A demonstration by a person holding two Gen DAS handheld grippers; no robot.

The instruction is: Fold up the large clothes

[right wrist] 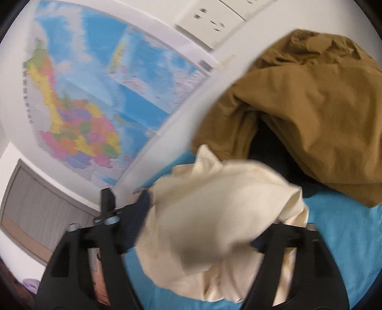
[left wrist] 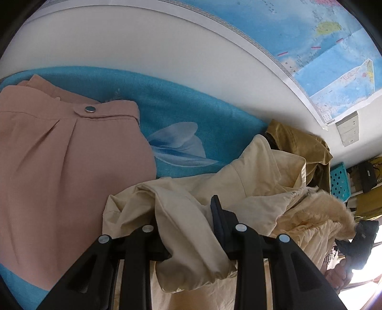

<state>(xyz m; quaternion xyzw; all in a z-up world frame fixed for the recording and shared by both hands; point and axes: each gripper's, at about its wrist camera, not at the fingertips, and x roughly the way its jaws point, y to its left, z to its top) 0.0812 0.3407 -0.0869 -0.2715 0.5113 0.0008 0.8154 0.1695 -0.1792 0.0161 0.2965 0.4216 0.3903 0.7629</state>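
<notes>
My left tool [left wrist: 188,229] is clenched on a sleeve fold of the cream jacket [left wrist: 250,181], which lies crumpled on the blue bedsheet [left wrist: 191,105]. My right tool [right wrist: 191,214] stands released and wide, with cream cloth bunched loosely between its fingers. Left of the jacket, pink trousers [left wrist: 59,155] lie flat; beyond it sits an olive-brown garment [right wrist: 310,107]. On the white wall behind hangs a world map [right wrist: 83,100], with sockets [right wrist: 212,21] beside it.

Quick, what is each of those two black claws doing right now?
Left gripper: closed on a fold of the cream fabric jacket.
Right gripper: open wide; the cream jacket lies loosely between its fingers.
</notes>
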